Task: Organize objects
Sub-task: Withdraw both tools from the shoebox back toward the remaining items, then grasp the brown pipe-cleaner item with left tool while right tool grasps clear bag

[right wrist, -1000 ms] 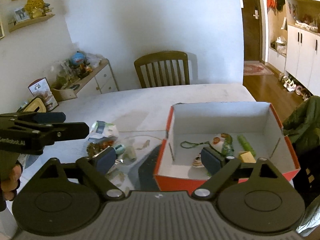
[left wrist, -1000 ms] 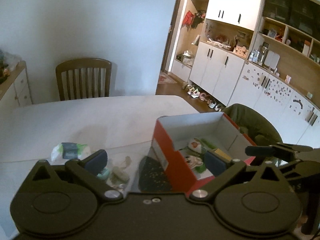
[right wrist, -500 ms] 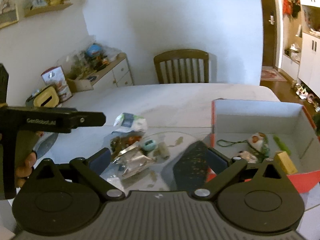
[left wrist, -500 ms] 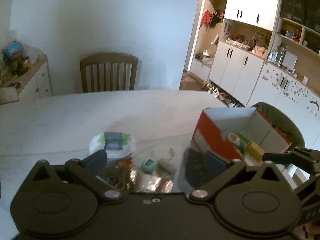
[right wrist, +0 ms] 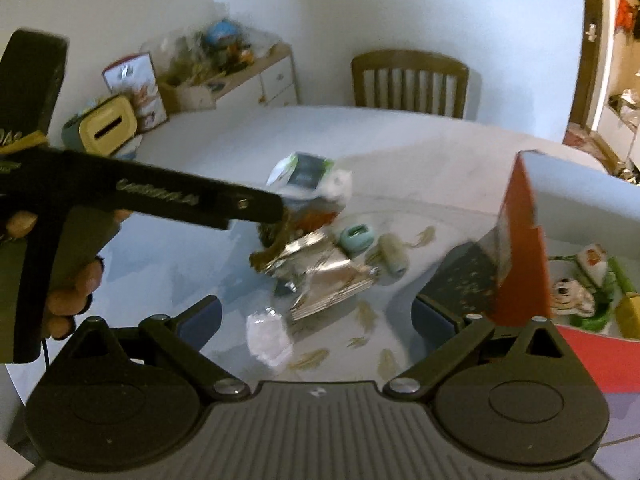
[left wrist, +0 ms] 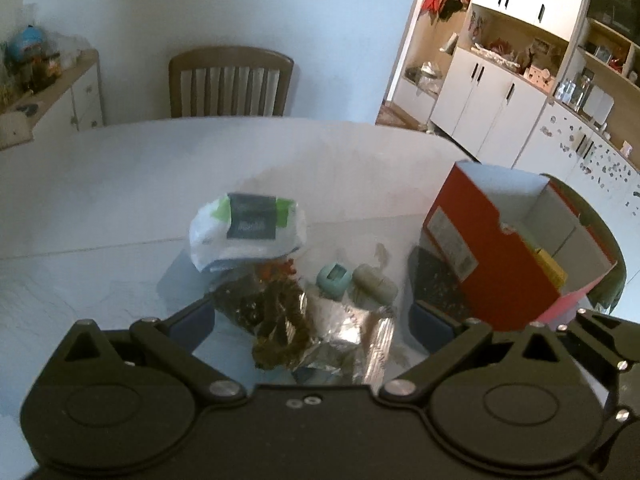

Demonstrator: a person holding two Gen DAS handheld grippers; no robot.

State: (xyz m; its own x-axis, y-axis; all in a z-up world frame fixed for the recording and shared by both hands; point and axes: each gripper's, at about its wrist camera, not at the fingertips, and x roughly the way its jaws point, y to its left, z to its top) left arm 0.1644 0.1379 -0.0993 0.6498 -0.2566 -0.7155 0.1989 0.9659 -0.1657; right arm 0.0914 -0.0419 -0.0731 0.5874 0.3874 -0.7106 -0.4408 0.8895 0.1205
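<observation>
The cluttered objects lie in a loose heap on the white counter [left wrist: 120,168], just left of a red box [left wrist: 480,256] with a white inside. At the far side of the heap sits a white packet [left wrist: 248,232] with a dark label and green patches. In front of it lies a clear bag of dark dried bits [left wrist: 276,320], touching a crumpled silver foil pouch [left wrist: 344,344]. Just beside the foil, toward the box, sit a small teal gadget [left wrist: 334,276] and a pale oblong capsule [left wrist: 376,282], side by side and nearly touching. In the right wrist view a small clear crumpled wrapper [right wrist: 268,336] lies nearer the camera, apart from the foil.

The left tongs [left wrist: 314,320] stand wide, with nothing between them; the dark bag and foil show in the gap between the blue pads [left wrist: 196,318]. In the right wrist view the left tongs reach in from the left, the tip over the far edge of the heap near the white packet, and the person's hand [right wrist: 68,292] grips the handle.

The right tongs [right wrist: 316,316] are also wide and hold nothing, hanging above the counter with the foil pouch ahead.

Inside the box [right wrist: 580,208] lie a small white plush figure [right wrist: 568,296], a green stick-shaped item [right wrist: 620,276] and a yellow block [right wrist: 628,312]. A wooden chair [left wrist: 230,80] stands at the counter's far side.
</observation>
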